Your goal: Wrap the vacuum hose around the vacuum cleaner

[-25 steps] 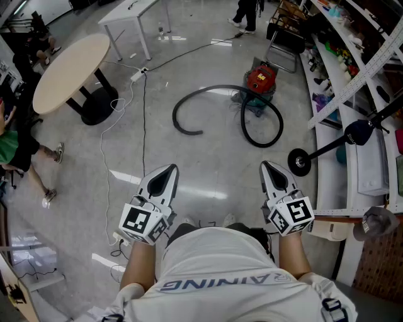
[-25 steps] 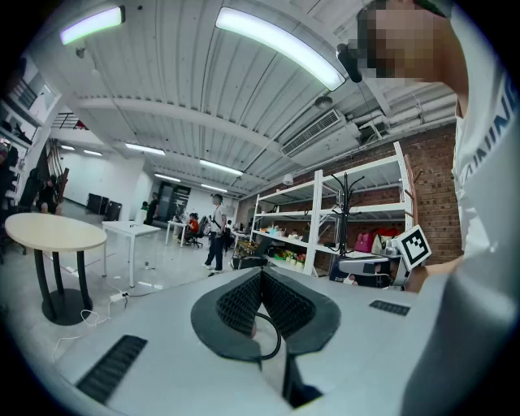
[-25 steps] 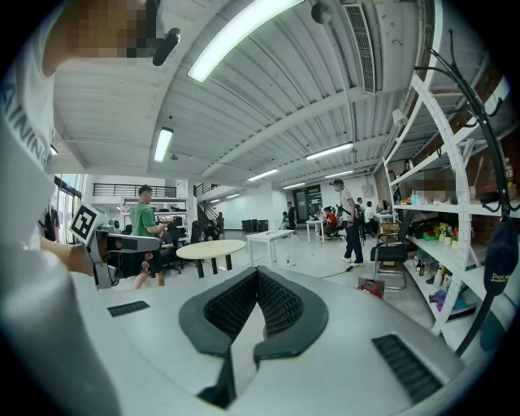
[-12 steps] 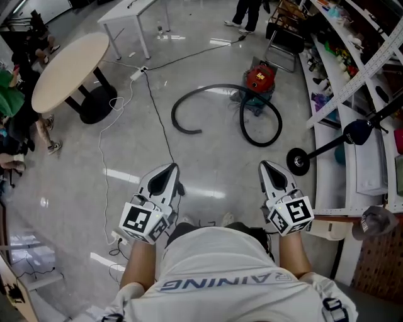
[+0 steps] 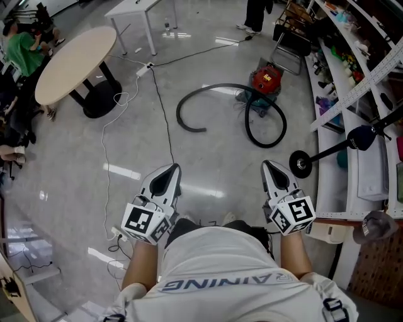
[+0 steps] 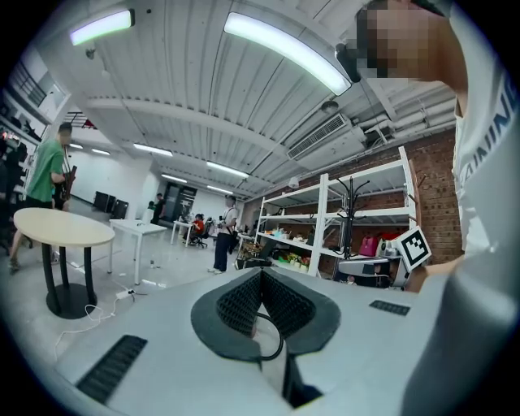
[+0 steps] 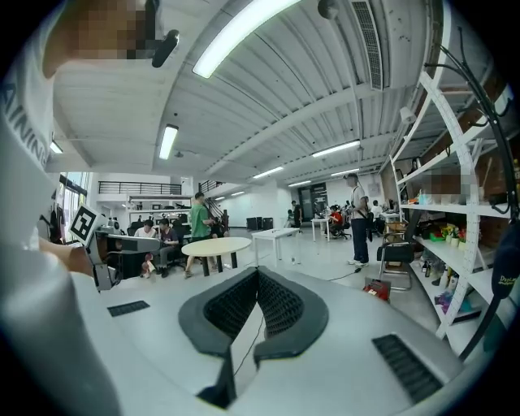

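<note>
The red vacuum cleaner [image 5: 267,78] stands on the floor well ahead of me, by the shelving; in the right gripper view it is a small red shape [image 7: 379,288]. Its black hose [image 5: 179,113] lies loose on the floor, one arc sweeping left and a loop [image 5: 281,129] in front of the machine. My left gripper [image 5: 171,168] and right gripper [image 5: 267,165] are held near my body, both shut and empty, far short of the hose. The left gripper's jaws [image 6: 261,274] and the right gripper's jaws [image 7: 257,272] meet at their tips.
A round beige table [image 5: 75,56] and a white table [image 5: 135,7] stand at the left. Thin cables [image 5: 165,126] run across the floor between them and me. Shelving [image 5: 352,94] lines the right, with a microphone stand base [image 5: 300,162] beside it. People stand at the far left.
Both grippers keep their place and stay shut. The view has shifted slightly, and a person in green at the left has walked farther away.
</note>
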Available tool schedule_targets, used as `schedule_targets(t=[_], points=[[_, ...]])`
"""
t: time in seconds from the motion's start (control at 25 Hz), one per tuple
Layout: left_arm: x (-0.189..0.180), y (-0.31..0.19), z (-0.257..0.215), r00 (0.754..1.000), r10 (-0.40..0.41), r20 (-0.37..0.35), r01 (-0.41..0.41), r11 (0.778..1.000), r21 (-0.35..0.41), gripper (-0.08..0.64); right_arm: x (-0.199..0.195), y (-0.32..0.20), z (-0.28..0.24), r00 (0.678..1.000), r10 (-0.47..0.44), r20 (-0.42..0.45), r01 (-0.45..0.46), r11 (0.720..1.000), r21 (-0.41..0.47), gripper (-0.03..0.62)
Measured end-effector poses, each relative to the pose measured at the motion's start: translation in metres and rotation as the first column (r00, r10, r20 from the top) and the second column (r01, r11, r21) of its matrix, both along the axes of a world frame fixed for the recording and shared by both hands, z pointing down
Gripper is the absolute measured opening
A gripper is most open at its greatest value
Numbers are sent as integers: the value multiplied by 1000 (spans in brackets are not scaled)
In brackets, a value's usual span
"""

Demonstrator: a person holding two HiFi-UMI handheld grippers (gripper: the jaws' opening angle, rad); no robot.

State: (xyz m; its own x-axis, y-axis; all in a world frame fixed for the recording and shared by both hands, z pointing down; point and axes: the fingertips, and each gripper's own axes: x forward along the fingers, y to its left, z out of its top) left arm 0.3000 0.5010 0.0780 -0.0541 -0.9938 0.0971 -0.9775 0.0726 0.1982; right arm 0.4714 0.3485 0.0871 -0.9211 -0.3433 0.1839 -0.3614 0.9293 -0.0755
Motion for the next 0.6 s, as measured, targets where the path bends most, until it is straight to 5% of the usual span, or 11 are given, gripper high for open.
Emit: schedule_targets(t=[0.6], points=[[-100,75,21,999,-33,-29,33,999,0,17,-100,64,6,998,-30,-58,32,999,38,11]])
